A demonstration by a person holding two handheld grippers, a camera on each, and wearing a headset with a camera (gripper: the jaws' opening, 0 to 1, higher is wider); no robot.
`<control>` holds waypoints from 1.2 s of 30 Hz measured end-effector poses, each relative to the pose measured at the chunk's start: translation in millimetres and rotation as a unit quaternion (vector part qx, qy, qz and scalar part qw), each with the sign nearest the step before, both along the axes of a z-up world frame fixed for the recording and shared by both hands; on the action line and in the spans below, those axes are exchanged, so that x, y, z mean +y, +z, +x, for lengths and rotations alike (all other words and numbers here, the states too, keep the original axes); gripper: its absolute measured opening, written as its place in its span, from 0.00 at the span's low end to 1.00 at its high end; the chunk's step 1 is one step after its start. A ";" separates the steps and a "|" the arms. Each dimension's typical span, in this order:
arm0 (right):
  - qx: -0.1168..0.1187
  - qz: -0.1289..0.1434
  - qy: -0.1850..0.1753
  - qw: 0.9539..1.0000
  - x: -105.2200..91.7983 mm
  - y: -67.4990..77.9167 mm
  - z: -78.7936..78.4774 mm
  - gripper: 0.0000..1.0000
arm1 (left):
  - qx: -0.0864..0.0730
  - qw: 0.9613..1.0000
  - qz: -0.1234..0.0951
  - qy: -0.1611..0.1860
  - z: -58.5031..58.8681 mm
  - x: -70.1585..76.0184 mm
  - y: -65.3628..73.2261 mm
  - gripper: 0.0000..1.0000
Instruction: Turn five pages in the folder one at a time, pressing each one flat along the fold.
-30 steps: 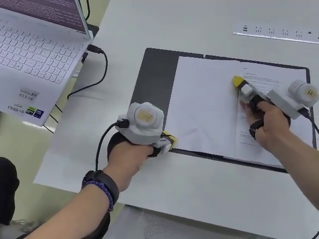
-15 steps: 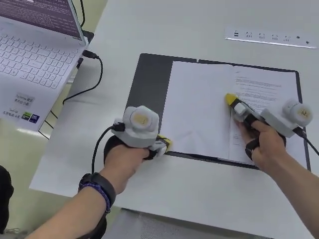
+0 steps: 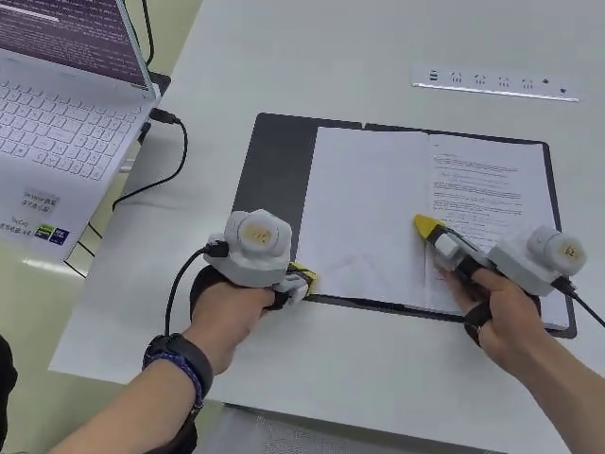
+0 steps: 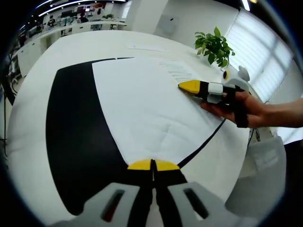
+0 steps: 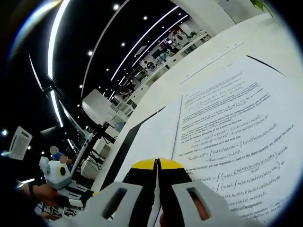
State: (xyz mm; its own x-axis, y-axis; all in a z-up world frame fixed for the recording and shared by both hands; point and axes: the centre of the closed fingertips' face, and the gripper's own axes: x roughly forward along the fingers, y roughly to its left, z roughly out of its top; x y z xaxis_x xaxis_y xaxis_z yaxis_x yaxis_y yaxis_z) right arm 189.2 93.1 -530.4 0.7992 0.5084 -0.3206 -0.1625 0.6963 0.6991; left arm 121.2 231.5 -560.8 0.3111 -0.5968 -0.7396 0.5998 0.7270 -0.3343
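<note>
Laptop (image 3: 66, 113) is sitting open at the far left of the white table (image 3: 312, 57), with a black cable (image 3: 165, 170) running from its side down toward the left hand (image 3: 227, 307), which is wearing a dark wristband (image 3: 180, 357). Left hand is holding the left gripper (image 3: 302, 279) at the near edge of the folder (image 3: 274, 180), just beside the near left corner of the blank page (image 3: 364, 208). In the left gripper view its jaws are pressed together, yellow tips meeting right at that page corner; whether a sheet edge is caught between them is hard to say from this angle. Folder is lying open and flat mid-table, with the black inner cover showing on the left, then the blank page, then the printed page (image 3: 487, 189) on the right. Right gripper (image 3: 423, 226) is pointing left with jaws closed, its yellow tip touching down on the fold line between the blank page and the printed page, in the near half of the fold. The right gripper view is showing the tip over that seam, with lines of text to its right. Right hand (image 3: 501, 317) is gripping it from the near right, over the folder's near right part. Power strip (image 3: 496, 81) is lying beyond the folder at the far right, apart from it. A potted plant (image 4: 214, 45) is showing past the table in the left gripper view.
</note>
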 end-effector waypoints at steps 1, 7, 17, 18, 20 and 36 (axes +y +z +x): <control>0.000 0.001 0.001 1.000 0.1 -0.2 -2.4 0.00 | -0.001 1.000 0.001 -0.001 -0.1 0.0 0.0 0.00; 0.004 -0.001 0.019 1.000 3.3 -1.2 -16.9 0.00 | -0.005 1.000 0.002 0.001 -1.0 0.2 1.3 0.00; 0.011 -0.005 0.036 0.999 3.7 -6.1 -38.5 0.00 | -0.011 1.000 0.005 -0.001 -0.9 0.8 0.5 0.00; 0.013 -0.005 0.036 0.999 3.0 -7.4 -41.1 0.00 | -0.011 1.000 0.006 -0.001 -1.0 0.8 0.8 0.00; 0.015 -0.005 0.038 0.999 2.5 -9.0 -46.9 0.00 | -0.012 1.000 0.007 -0.001 -1.2 0.7 1.2 0.00; 0.024 -0.017 0.067 0.997 2.2 -17.6 -87.2 0.00 | -0.015 1.000 0.003 0.000 -2.0 1.1 1.3 0.00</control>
State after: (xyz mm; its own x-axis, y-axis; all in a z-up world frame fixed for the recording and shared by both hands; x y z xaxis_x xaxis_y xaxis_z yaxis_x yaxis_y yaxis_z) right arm 102.0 95.2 -548.0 0.7089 0.5973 -0.3752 -0.2226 0.6942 0.6845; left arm 119.2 232.7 -559.5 0.3337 -0.5917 -0.7339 0.6092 0.7295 -0.3111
